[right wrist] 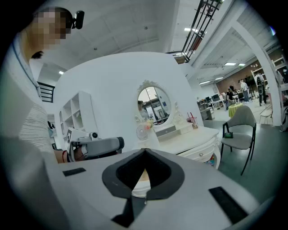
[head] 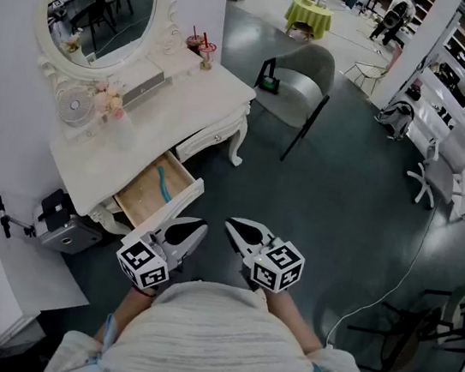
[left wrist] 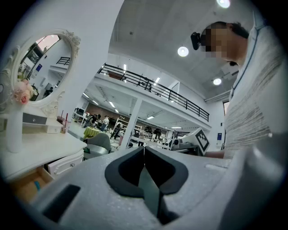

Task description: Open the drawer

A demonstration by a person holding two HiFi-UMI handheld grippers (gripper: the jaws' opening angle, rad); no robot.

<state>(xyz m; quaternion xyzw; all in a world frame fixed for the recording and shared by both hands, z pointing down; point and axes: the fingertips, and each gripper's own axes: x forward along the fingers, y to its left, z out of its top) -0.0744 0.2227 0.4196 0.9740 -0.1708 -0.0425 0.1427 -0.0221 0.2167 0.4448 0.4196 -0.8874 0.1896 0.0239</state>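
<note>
Left gripper and right gripper, jaws clenched empty; drawer juts open lengthwise toward them.

White worktop against wall, legs on dark floor. On top: oval mirror at back; small white fan, vase of pink flowers just beside; two cups with straws at far end. Front drawer open.

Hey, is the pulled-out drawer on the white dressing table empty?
No, a slim teal object lies on the wooden bottom of the open drawer in the head view.
</note>
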